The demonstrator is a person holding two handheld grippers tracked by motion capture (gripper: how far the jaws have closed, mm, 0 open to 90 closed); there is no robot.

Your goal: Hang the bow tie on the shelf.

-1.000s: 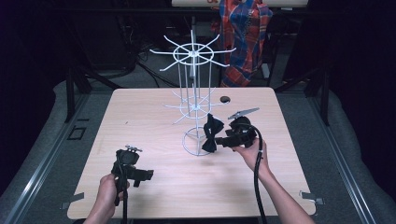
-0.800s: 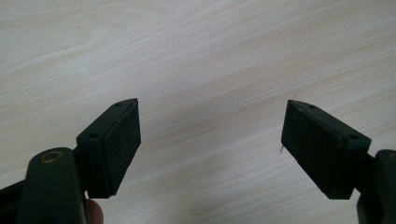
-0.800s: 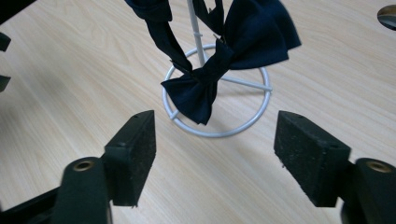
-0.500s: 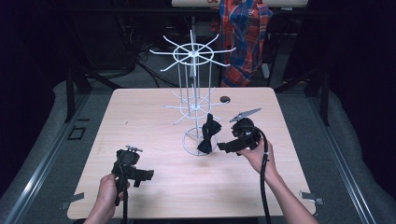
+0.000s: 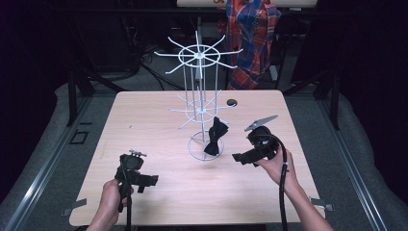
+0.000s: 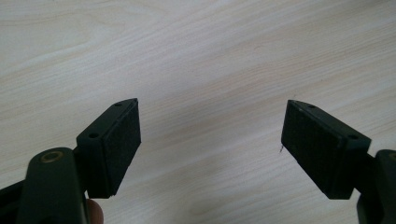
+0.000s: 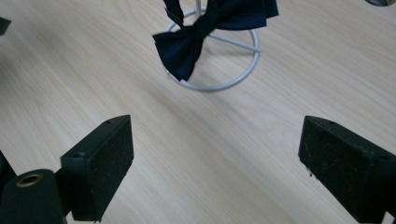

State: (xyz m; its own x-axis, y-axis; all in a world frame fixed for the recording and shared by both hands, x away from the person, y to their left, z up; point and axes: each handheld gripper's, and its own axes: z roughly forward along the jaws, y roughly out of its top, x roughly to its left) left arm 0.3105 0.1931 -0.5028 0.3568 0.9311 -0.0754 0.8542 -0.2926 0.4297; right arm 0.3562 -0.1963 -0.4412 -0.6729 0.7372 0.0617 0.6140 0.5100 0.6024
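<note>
At frame centre we see a soft, light bow tie [image 5: 215,137] hanging on the wire rack [image 5: 199,86]; our right hand-held gripper [image 5: 236,158], jaws just opened and empty, could pinch its knot.

The white wire rack [image 5: 199,103] stands mid-table, its spokes fanning out at two heights and its ring base [image 5: 206,147] on the wood; it blocks any straight pass across the centre. A black bow tie [image 5: 215,136] hangs from a lower spoke over that ring (draping toward the right side). Bare tabletop [image 5: 144,120] lies open to the left of the rack, and along the near edge. At the far right a small dark hole [image 5: 232,102] marks the surface.
</note>
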